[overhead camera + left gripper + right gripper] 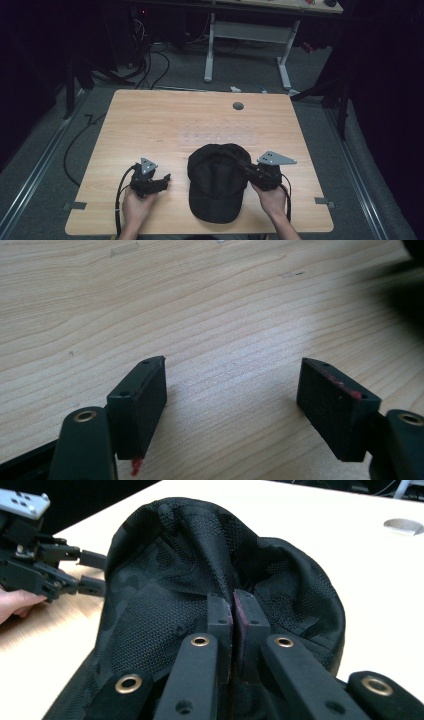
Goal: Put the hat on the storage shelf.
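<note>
A black mesh cap lies on the wooden table near its front edge, brim toward the person. My right gripper sits at the cap's right side. In the right gripper view its jaws are pressed together, and the cap's fabric puckers at the tips of the gripper. My left gripper rests left of the cap, a short gap away and apart from it. It is open over bare wood, and from the right gripper view the left gripper points at the cap.
A round cable hole sits near the table's far edge, right of centre. Beyond the table stands a white-legged desk, and cables run across the floor at the left. Bare wood stretches behind and left of the cap.
</note>
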{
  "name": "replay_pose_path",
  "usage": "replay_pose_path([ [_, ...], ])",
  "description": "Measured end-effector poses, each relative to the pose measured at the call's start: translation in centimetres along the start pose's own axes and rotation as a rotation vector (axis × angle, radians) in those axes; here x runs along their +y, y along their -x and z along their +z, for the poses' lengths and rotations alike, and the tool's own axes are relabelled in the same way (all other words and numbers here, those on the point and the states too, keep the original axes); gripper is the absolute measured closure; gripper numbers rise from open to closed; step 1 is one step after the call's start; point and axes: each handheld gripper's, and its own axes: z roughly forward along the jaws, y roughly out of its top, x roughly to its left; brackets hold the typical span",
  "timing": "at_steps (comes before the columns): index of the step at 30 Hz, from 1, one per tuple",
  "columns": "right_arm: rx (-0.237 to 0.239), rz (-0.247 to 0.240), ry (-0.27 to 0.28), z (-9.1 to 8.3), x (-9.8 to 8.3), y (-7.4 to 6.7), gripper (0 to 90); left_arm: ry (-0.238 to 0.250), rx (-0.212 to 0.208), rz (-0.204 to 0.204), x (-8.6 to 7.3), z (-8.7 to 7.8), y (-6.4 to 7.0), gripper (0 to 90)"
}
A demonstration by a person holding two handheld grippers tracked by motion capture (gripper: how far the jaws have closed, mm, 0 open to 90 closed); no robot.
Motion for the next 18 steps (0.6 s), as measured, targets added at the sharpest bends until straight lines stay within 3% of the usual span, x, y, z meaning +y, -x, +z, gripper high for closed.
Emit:
replay_pose_path([
  [12,-0.008,-0.061,0.029,-1.3,2.1,0.5,87.2,-0.047,-0.044,-0.039,0.5,0.0,-0.2,22.3],
  [13,0.002,-0.058,0.037,-1.5,2.3,0.6,87.2,-0.077,-0.061,-0.065,0.9,-0.1,-0.2,22.0],
  [15,0.007,-0.055,0.048,-1.7,2.5,0.7,87.2,-0.087,-0.071,-0.077,1.1,-0.1,-0.1,20.3],
  [18,0.007,-0.058,0.055,-1.9,2.7,0.9,87.2,-0.08,-0.124,-0.105,1.7,-0.5,0.5,20.1],
])
